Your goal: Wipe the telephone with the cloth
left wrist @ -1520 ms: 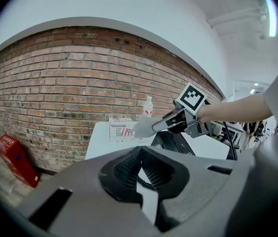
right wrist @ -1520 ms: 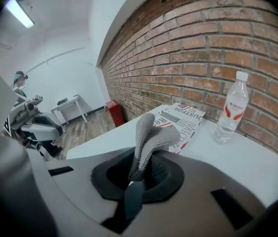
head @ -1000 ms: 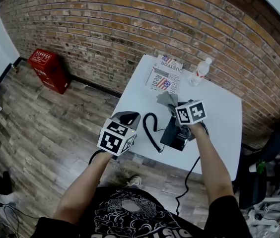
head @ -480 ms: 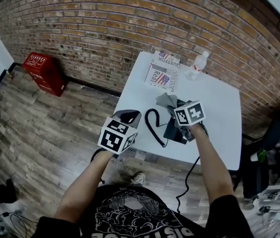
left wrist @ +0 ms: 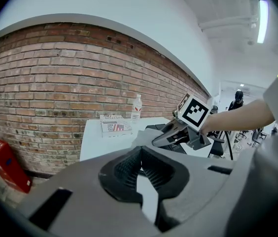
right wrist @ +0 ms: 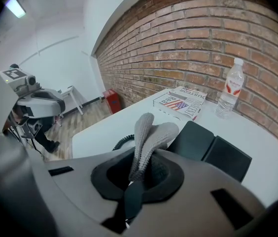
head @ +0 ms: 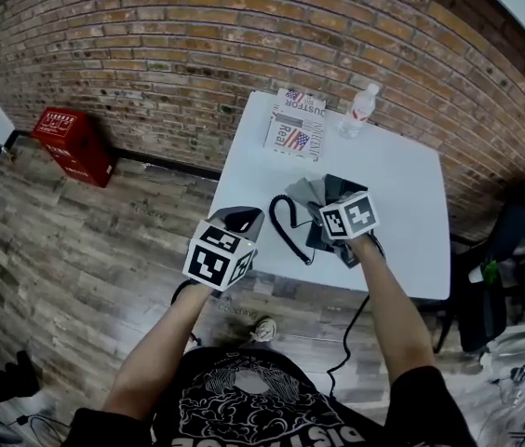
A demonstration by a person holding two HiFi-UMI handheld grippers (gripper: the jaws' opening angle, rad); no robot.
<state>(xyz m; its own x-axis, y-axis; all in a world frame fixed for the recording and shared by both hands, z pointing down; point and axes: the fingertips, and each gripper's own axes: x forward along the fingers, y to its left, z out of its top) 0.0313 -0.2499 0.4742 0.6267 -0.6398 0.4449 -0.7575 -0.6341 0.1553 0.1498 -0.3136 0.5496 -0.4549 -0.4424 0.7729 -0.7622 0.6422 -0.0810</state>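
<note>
Head view: right gripper (head: 326, 205) sits mid-frame over the telephone (head: 329, 242) on the white table (head: 411, 203). Left gripper (head: 245, 220) hangs off the table's left edge.

Left gripper view: jaws slightly apart, nothing between them.

Right gripper view: jaws clamped on the grey cloth (right wrist: 151, 132), with the telephone just right of centre.

Risks:
- The telephone isn't braced, so wipe pressure could slide it.
- The coiled cord (head: 286, 229) could snag.
- The pinch on the cloth is small and may slip.

Count: 1 telephone, 1 cloth, 1 cord, 1 bottle (head: 356, 112), 1 printed box (head: 295, 130), 2 grippers.
</note>
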